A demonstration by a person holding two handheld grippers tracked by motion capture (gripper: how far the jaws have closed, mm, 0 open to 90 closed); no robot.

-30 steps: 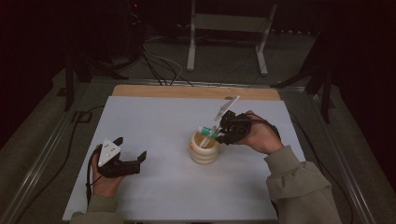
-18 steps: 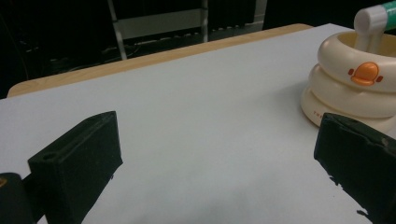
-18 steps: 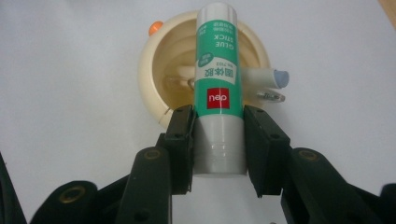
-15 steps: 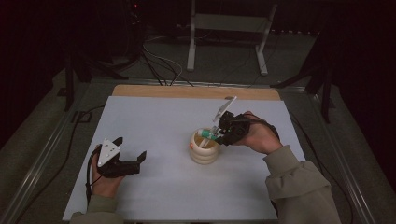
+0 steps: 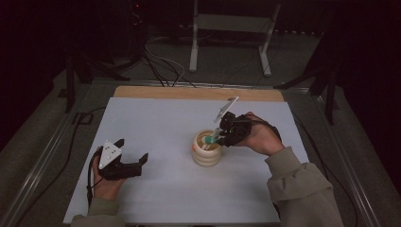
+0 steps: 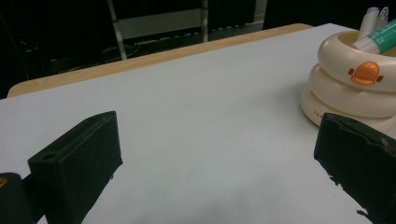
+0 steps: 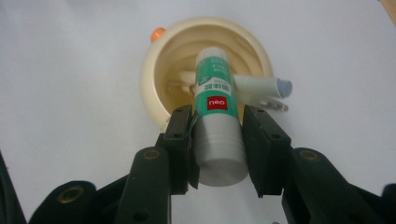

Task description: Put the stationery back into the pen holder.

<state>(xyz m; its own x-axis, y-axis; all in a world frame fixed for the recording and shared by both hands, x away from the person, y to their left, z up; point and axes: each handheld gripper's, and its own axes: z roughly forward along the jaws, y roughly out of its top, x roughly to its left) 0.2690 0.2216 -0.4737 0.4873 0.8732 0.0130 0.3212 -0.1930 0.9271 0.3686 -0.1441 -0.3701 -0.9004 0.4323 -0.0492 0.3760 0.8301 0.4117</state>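
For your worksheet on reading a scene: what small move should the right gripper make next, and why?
Probably open the jaws. The right gripper holds the glue stick tip-down inside the cream holder, beside other pens, so releasing should leave it stowed.

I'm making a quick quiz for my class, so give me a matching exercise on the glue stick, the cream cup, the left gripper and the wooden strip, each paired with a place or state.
Things:
1. glue stick
2. cream cup
3. left gripper
4. wooden strip

Places or states:
A. along the far edge of the table
B. open, with nothing between its jaws
C. between the right gripper's jaws, leaning into the cup
D. standing on the white table top, with an orange beak on its side

Pairs: 1-C, 2-D, 3-B, 4-A
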